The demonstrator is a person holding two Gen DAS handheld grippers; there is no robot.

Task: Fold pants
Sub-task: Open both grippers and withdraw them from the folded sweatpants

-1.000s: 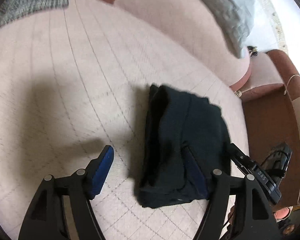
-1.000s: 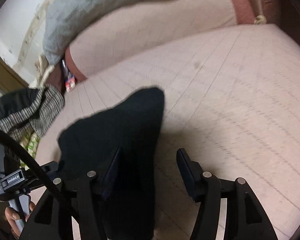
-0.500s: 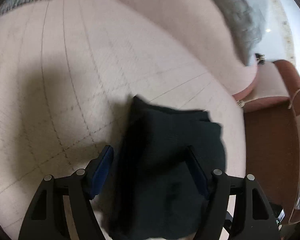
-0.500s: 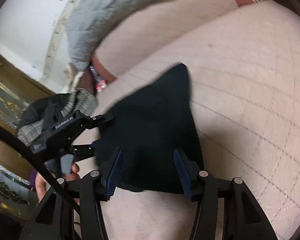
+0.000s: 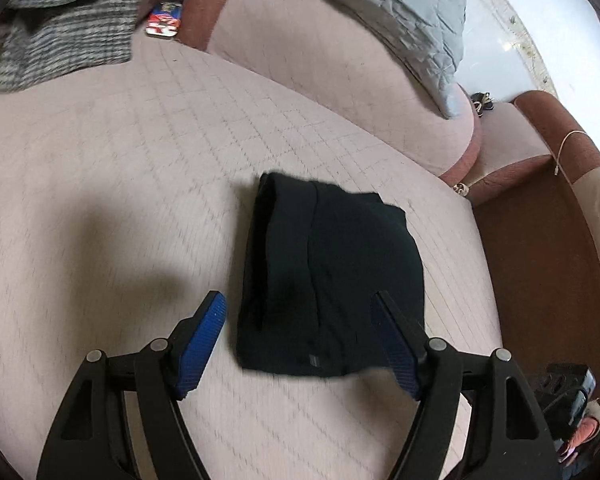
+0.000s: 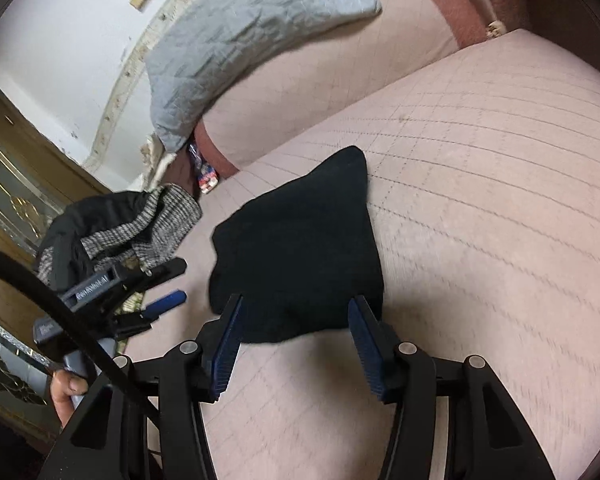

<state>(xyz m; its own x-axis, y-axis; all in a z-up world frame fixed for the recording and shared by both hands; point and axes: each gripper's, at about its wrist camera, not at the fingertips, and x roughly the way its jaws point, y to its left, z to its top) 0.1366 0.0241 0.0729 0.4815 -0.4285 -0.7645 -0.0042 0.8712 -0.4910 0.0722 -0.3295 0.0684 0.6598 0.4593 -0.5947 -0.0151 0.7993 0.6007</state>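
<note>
The black pants (image 5: 332,272) lie folded into a compact rectangle on the pink quilted sofa seat (image 5: 120,160). They also show in the right wrist view (image 6: 300,248). My left gripper (image 5: 300,312) is open and empty, hovering just in front of the pants' near edge. My right gripper (image 6: 296,312) is open and empty, its blue pads (image 6: 230,344) spread at the pants' near edge. The left gripper also shows in the right wrist view (image 6: 156,288), to the left of the pants.
A grey quilted blanket (image 5: 400,12) drapes over the sofa back. A grey knit garment (image 5: 68,48) lies at the seat's far left. A small colourful packet (image 5: 164,24) sits by the backrest. The brown armrest (image 5: 540,232) bounds the right.
Both grippers have drawn back from the folded pants, which now lie flat and free on the seat. The left gripper rose and the right one pulled away.
</note>
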